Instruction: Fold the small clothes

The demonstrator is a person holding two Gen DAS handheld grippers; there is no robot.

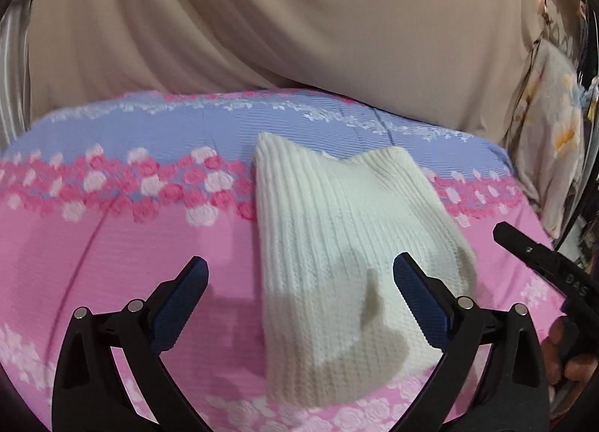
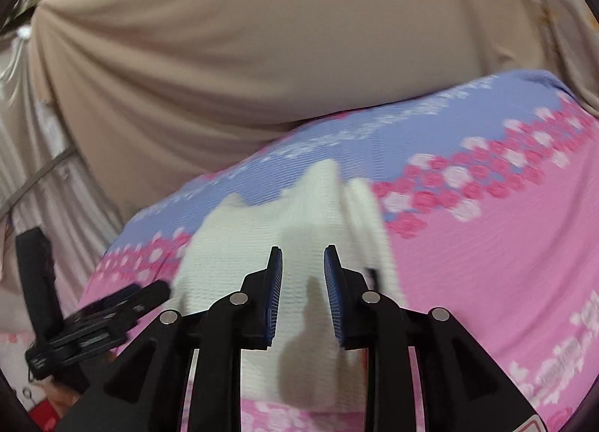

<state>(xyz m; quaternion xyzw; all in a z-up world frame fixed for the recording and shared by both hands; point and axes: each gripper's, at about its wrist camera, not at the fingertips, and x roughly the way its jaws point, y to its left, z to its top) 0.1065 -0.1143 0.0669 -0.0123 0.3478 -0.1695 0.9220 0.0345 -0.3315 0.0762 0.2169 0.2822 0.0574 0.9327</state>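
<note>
Lying folded on the flowered sheet (image 1: pixel 112 245), the white knit garment (image 1: pixel 337 226) sat untouched; left gripper (image 1: pixel 299 274) gaped wide, right gripper (image 2: pixel 302 263) stood narrowly parted, both empty.

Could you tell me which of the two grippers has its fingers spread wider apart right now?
The left gripper: its jaws gape wide above the white knit garment, whereas the right gripper shows only a narrow gap.
</note>
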